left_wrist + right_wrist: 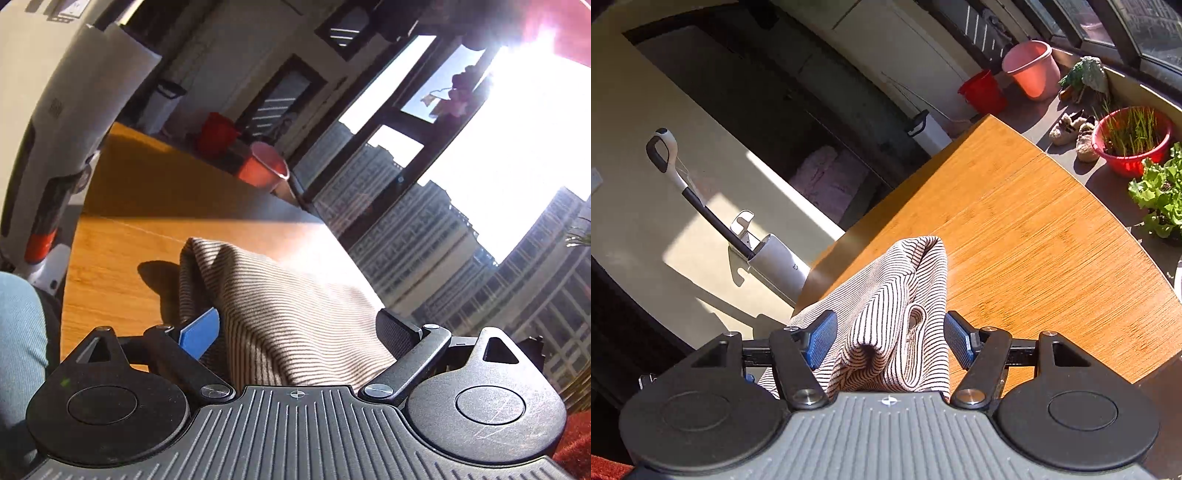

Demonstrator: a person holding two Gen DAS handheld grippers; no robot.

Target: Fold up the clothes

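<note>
- Left gripper (299,332): jaws spread wide, beige-and-brown striped knit garment (295,306) lying loose between them, not pinched.
- Right gripper (890,343): jaws parted, blue pads clear of the same garment (897,314), bunched on the honey-coloured wooden table (1034,229).
- Risk: the released bunch may slump or unfold, being heaped rather than flat.
- Only the right view shows the red basin of green sprouts (1132,144); only the left shows the sunlit window (480,147).

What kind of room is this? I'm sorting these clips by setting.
Probably a sunlit home room or enclosed balcony in a high-rise flat: a wooden table bearing striped clothing, plastic buckets and potted greens by the window, and apartment towers outside.
</note>
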